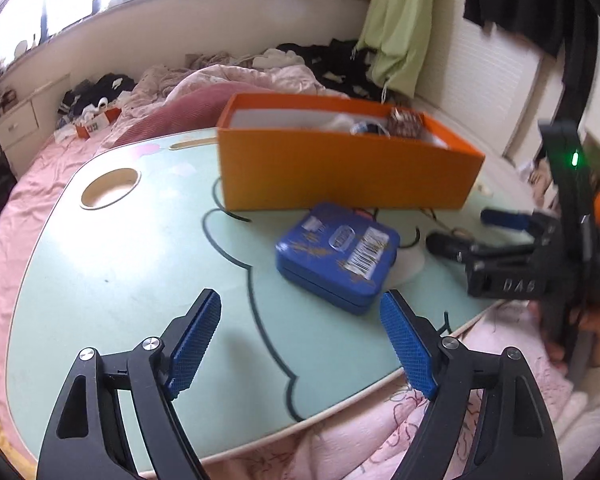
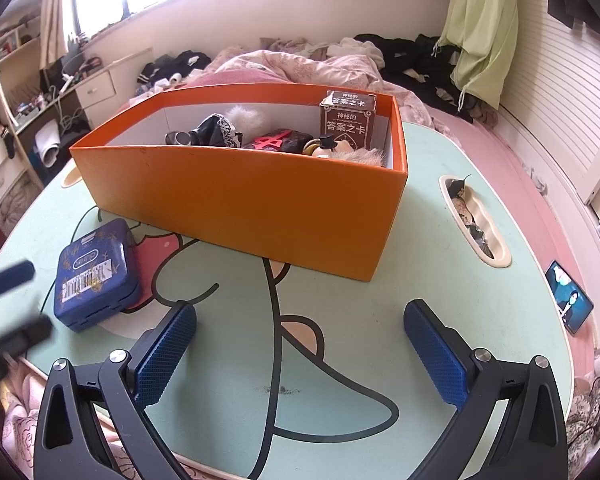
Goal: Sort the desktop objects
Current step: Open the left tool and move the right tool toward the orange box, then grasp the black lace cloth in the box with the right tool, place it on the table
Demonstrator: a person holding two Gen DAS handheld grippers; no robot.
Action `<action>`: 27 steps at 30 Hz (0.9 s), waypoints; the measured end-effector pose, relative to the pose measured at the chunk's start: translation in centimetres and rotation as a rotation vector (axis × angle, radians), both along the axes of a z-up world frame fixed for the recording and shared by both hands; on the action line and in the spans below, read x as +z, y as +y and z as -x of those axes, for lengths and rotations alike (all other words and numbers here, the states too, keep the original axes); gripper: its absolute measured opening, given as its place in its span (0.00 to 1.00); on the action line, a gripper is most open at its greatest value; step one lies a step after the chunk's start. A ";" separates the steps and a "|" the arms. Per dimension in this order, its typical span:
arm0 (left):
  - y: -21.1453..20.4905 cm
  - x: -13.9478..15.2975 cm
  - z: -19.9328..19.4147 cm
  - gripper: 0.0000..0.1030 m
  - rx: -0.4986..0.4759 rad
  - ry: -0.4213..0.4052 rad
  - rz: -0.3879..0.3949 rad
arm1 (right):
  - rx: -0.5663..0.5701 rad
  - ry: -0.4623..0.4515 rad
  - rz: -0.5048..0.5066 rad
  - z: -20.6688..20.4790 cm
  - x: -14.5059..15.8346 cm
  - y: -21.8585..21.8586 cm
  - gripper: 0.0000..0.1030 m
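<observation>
Lying near the counter [image 1: 100,280] front edge: blue tin [image 1: 337,256], bare surface leftward; left gripper [image 1: 300,336] and right gripper [image 2: 300,356] jaws spread, empty.

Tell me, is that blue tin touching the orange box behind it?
Apart. In the right wrist view, a strip of bare green table shows between the blue tin and the front wall of the orange box; the left wrist view shows the same gap.
</observation>
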State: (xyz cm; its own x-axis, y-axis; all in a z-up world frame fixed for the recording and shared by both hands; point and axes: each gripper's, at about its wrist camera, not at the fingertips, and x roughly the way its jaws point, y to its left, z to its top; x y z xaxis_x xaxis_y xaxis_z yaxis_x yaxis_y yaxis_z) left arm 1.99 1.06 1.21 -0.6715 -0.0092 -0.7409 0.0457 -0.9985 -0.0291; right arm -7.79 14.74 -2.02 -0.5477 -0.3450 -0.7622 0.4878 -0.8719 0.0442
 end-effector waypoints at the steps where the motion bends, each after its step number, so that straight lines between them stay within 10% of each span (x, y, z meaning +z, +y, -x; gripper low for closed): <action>1: 0.8 -0.5 0.2 0.83 0.008 0.004 0.050 | 0.000 0.000 0.000 0.0 0.0 0.0 1.00; 15: 0.4 -1.4 0.5 1.00 0.068 0.081 0.044 | 0.000 -0.003 0.029 -0.2 0.2 0.1 1.00; 24: 0.6 -1.7 0.0 1.00 0.067 0.093 0.043 | 0.010 0.122 0.171 2.5 8.4 2.8 0.62; 27: 0.6 -1.7 0.1 1.00 0.066 0.095 0.042 | 0.098 0.037 0.148 5.6 9.8 0.1 0.52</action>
State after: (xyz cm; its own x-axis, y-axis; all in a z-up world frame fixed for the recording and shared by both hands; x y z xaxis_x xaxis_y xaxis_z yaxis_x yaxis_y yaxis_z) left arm 1.93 1.67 -0.46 -0.7354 -0.0857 -0.6722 0.1105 -0.9939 0.0058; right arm -13.34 14.83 7.80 -0.5329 -0.5048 -0.6791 0.5736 -0.8055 0.1487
